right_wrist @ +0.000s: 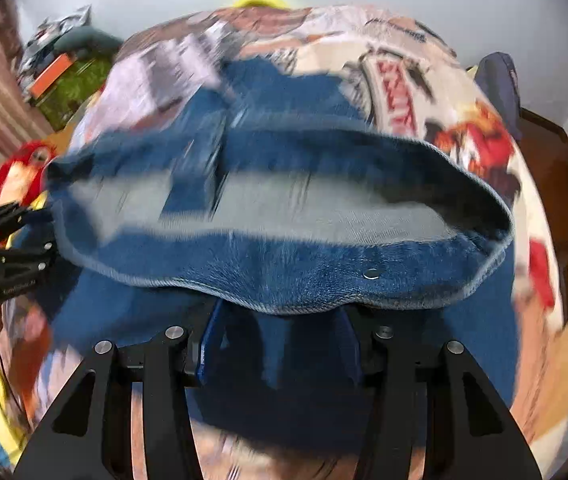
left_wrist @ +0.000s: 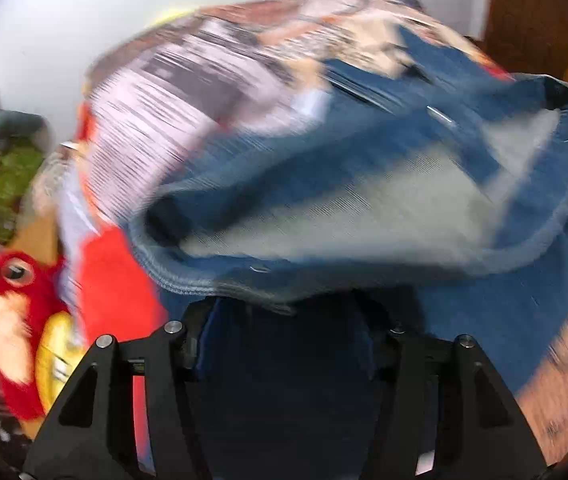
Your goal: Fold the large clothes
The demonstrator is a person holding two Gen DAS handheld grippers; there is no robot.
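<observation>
One denim garment (right_wrist: 304, 276) draped over both grippers' fingers; grip state unclear. One red plush (left_wrist: 4, 320) nearby.

Motion blur smears the printed bedcover (left_wrist: 188, 92) in both wrist views; its pattern is unreadable. The denim garment (right_wrist: 284, 276) drapes over the fingertips of the right gripper (right_wrist: 280, 344), so jaw contact is not visible. The left gripper (left_wrist: 284, 332) is likewise covered by denim, and its lower body is cut off by the frame edge. The red plush toy (left_wrist: 8, 320) is blurred and partly hidden behind cloth.
</observation>
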